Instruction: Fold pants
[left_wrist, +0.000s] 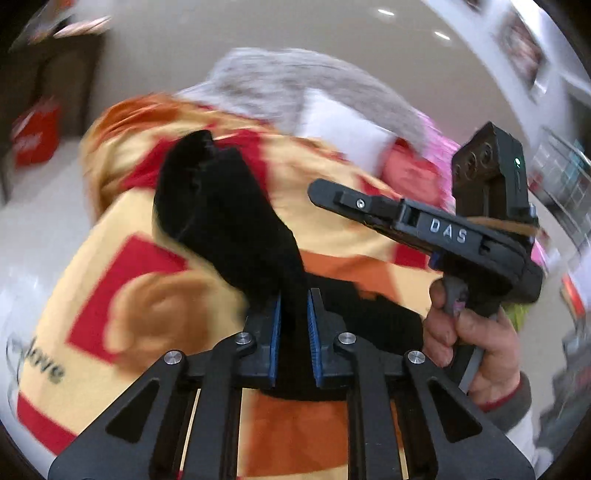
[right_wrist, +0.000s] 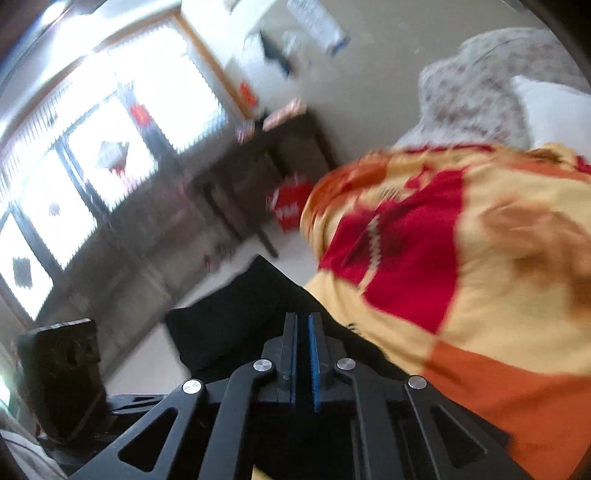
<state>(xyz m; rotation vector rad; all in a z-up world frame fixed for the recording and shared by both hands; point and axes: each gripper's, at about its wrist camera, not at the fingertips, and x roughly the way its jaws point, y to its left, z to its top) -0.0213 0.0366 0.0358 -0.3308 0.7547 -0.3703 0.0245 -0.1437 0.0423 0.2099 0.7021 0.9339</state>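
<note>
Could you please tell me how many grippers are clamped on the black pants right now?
2. The left gripper pinches the black pants over the patterned blanket; the right gripper grips another part, near the blanket's edge.

Blanket (left_wrist: 155, 295), yellow with red and orange blocks, spread across bed, black script near left edge. Grey patterned cover (left_wrist: 295, 85) bunched at far end, white pillow (left_wrist: 343, 125) just beside it, pink cloth (left_wrist: 439, 147) to the right. Dark wooden table (right_wrist: 258, 166) far left against wall; red bag (right_wrist: 290, 206) on floor under it. Bright windows (right_wrist: 110, 147) at left with small red hangings. Framed pictures (left_wrist: 524, 48) on far-right wall.
</note>
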